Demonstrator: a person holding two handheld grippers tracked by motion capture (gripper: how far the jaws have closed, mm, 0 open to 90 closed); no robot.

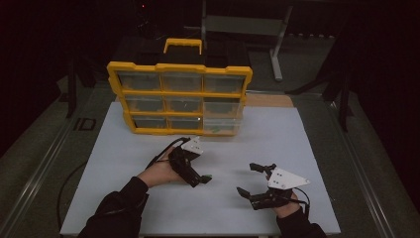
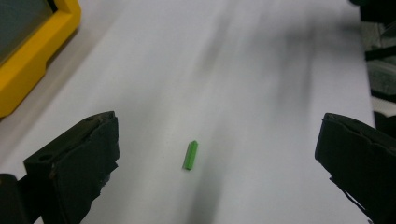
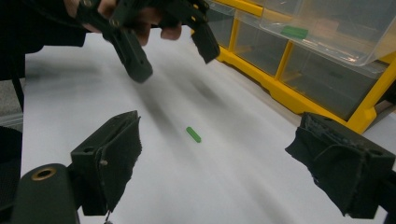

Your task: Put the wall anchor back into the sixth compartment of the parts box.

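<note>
Risk first: a small green stick [image 2: 190,155] lying flat and loose on the white table [image 1: 148,208], easily nudged, rolled or flicked away by a jaw landing on its end instead of straddling it. Slim and low, so likely to slip out of a shallow pinch, or to be missed altogether by a closure above it. Blur around the left gripper [image 1: 199,179] in the high view, hinting at a fast hand and an overshoot. Spread wide, jaws far apart at the lower left and lower right of the left gripper view, nothing held between them. Stick at lower centre of that view, between the two jaws but ahead of them, clear of both, long axis pointing roughly up the frame, so across the closing line rather than along it. In the high view, green stick just at the left gripper's tip, centre of the frame, well below the yellow organiser [image 1: 179,96] at upper centre. Right gripper [image 1: 250,179] at lower right, likewise released and empty, aimed toward the same stick, seen mid-frame in the right gripper view. One clear drawer [image 3: 327,28] pulled out at upper right there, with another green piece [image 3: 294,31] inside.
</note>
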